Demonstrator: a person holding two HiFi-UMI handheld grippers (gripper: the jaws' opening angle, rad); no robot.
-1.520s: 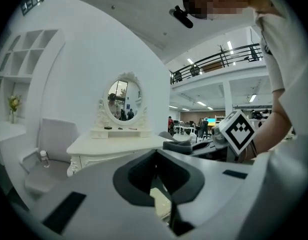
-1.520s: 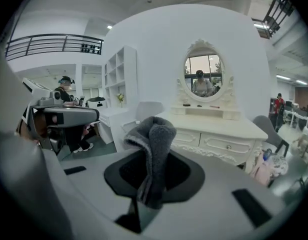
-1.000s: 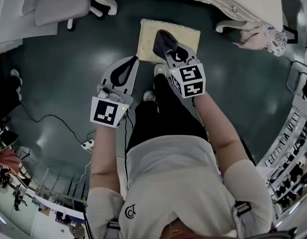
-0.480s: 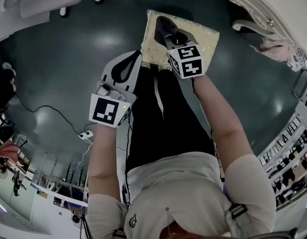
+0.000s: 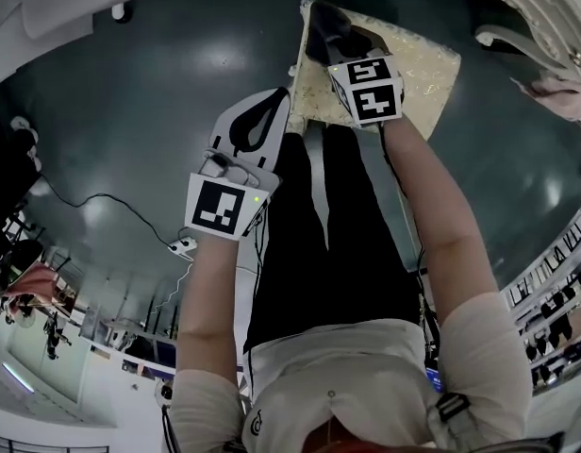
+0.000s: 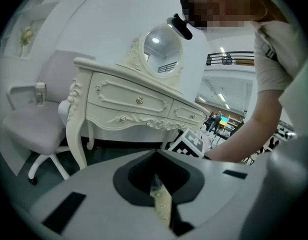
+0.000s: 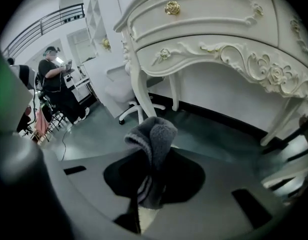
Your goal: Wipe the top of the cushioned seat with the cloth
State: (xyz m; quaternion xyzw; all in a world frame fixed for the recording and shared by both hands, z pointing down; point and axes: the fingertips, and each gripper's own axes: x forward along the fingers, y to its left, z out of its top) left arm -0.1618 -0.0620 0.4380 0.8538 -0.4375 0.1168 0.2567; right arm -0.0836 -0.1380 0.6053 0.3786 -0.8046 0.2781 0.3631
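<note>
Left gripper (image 5: 281, 95) is hovering just off the cushioned seat's (image 5: 424, 72) near-left corner. Forearm is running straight out from the body. Jaws are pressed together with nothing between them; only a sliver of seat fabric is showing through the gap in the left gripper (image 6: 156, 153) view.

Right gripper (image 5: 334, 49) is reaching further out, over the seat's left part near its far edge. It is clamping the grey cloth (image 5: 326, 28), and the bunched end is sticking out past the jaw tips. The right gripper (image 7: 153, 151) view is showing the cloth (image 7: 153, 133) pinched upright in the jaws.

Around: a white office chair (image 6: 34, 129) is standing left of the seat. An ornate white dressing table (image 6: 134, 101) with an oval mirror (image 6: 161, 44) is standing beyond it. A power strip (image 5: 185, 245) is lying on the floor, well apart on the near-left side. Nothing is blocking the seat top.

Versus 1 s ago: the cloth is sitting further toward the seat's far edge. The left gripper is staying by the same corner.
</note>
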